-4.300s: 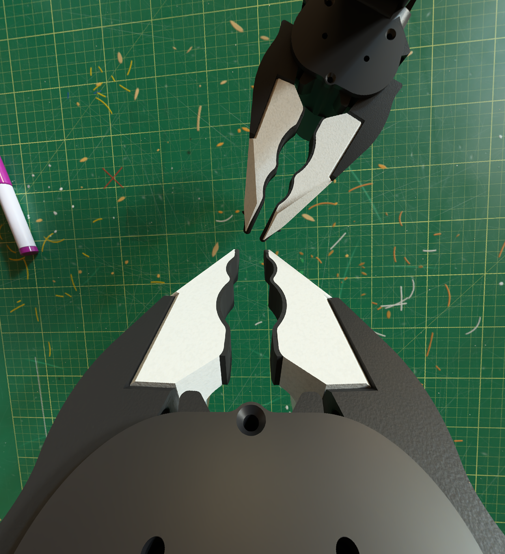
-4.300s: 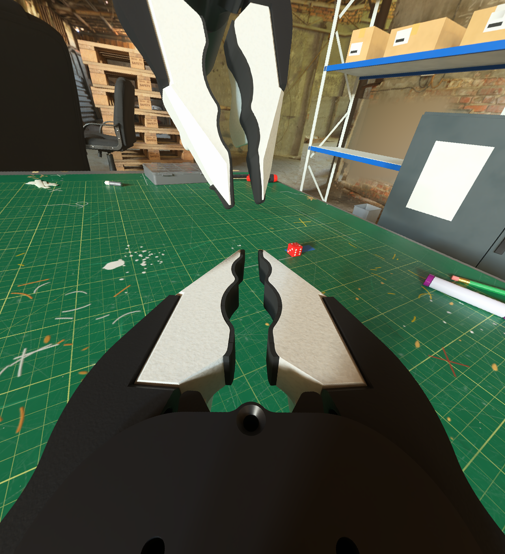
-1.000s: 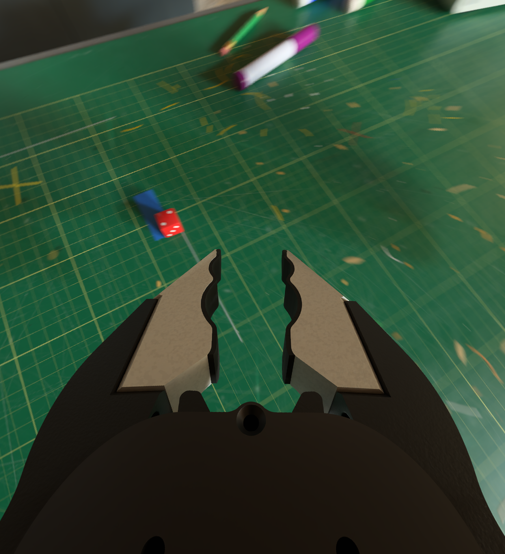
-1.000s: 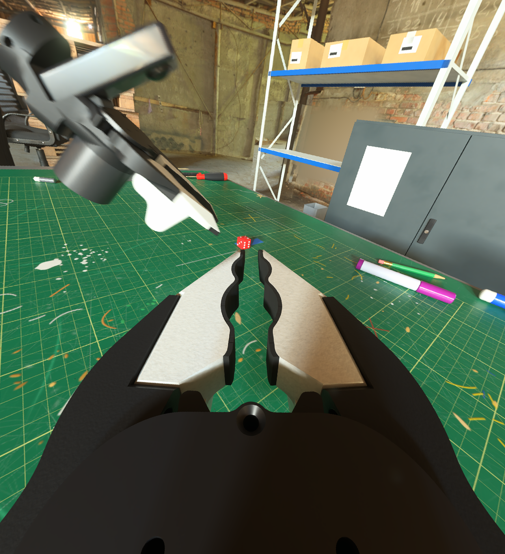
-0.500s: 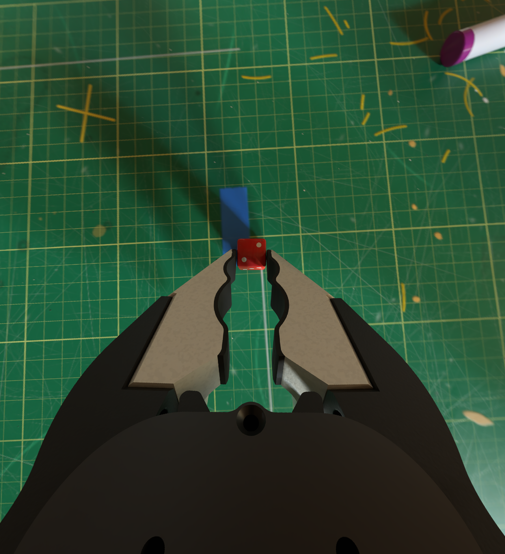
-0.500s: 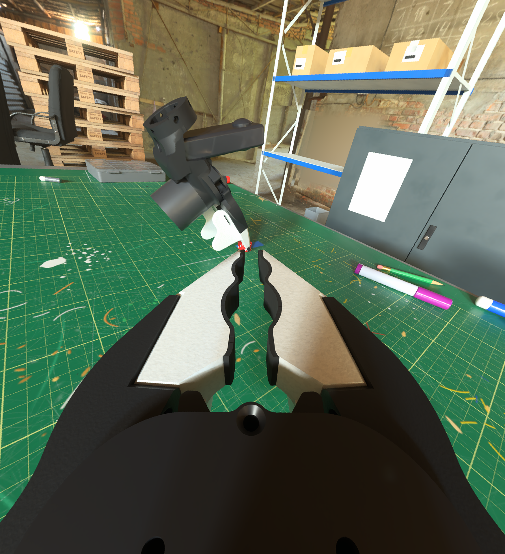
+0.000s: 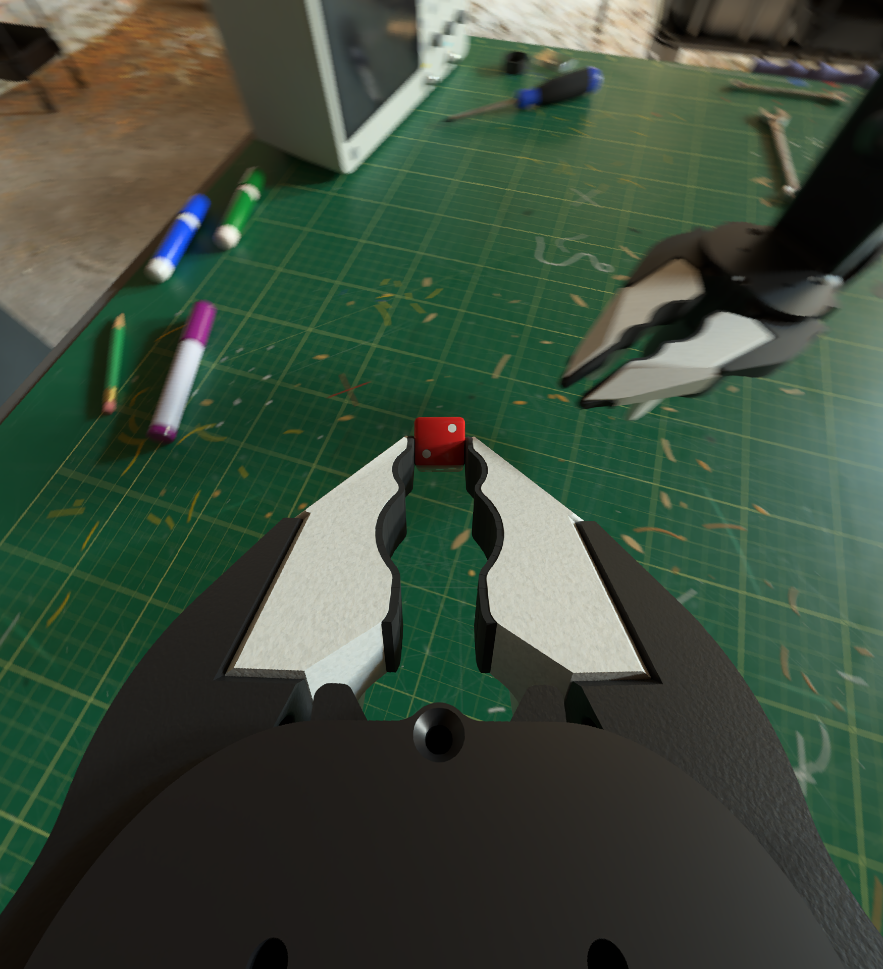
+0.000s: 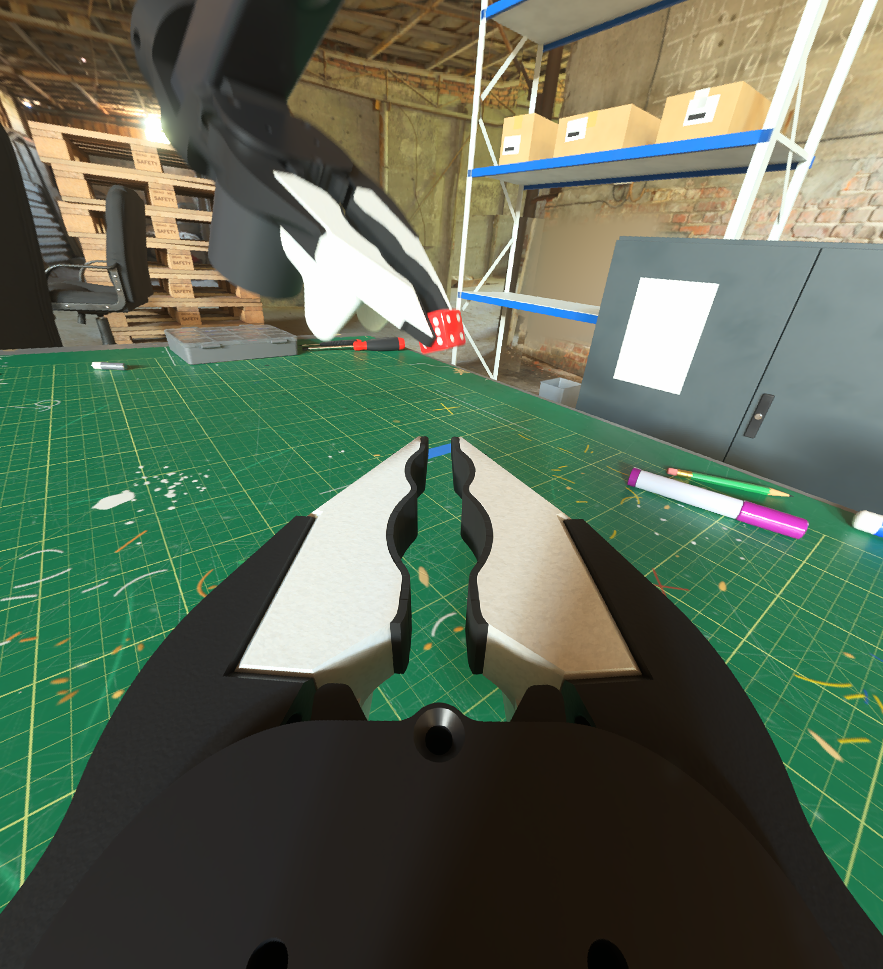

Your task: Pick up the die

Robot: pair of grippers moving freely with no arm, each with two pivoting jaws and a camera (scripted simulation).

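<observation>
Red die (image 7: 439,441) pinched at tips of left gripper (image 7: 439,445), lifted well above green cutting mat (image 8: 219,472). Pickup looks done. Right gripper (image 8: 439,445) nearly closed w/ nothing in it, low over mat.

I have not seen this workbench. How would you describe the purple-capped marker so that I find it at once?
Start at the green cutting mat and go to its edge beside the grey cabinet. There lies the marker: a white barrel with purple at both ends, parallel to a thin green pencil. It is thicker than the pencil, and the other markers nearby are blue and green.
</observation>
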